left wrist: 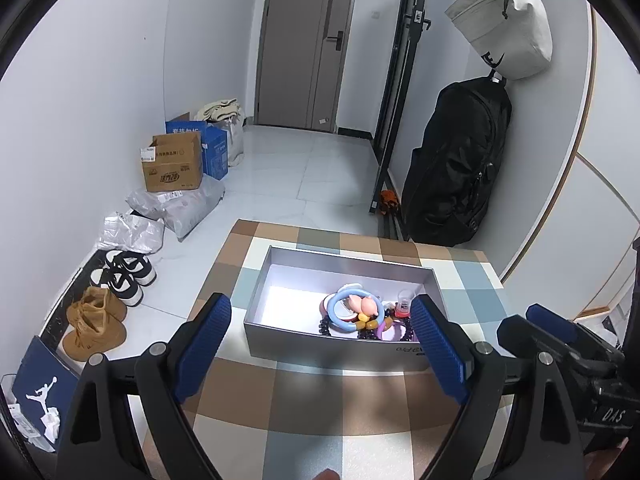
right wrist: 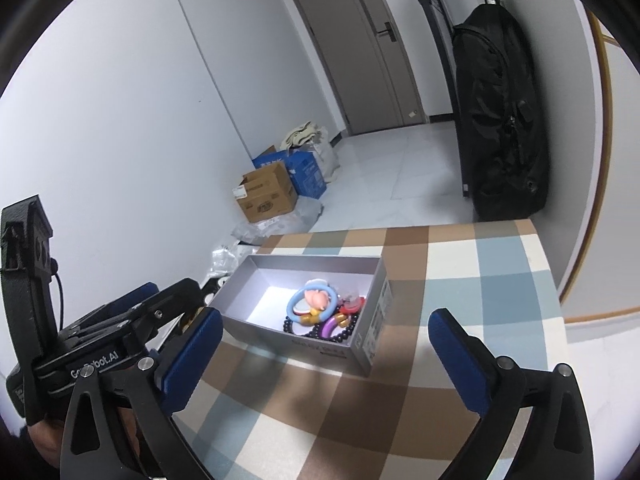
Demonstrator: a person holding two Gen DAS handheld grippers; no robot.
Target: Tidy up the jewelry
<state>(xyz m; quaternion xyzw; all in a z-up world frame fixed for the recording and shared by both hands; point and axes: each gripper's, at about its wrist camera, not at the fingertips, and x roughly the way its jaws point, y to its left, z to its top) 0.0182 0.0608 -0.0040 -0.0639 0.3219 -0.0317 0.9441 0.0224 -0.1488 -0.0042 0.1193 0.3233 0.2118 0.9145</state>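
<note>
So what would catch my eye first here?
Probably the open grey box on the checked tablecloth, with colourful bangles and dark beads heaped at one end. Then the two open grippers, left and right, both empty, just short of the box.

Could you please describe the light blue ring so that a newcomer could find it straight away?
On the checked tablecloth stands an open grey box. The light blue ring lies on its jewelry pile, circling a pink charm; unlike the dark bead bracelet, it is smooth.
</note>
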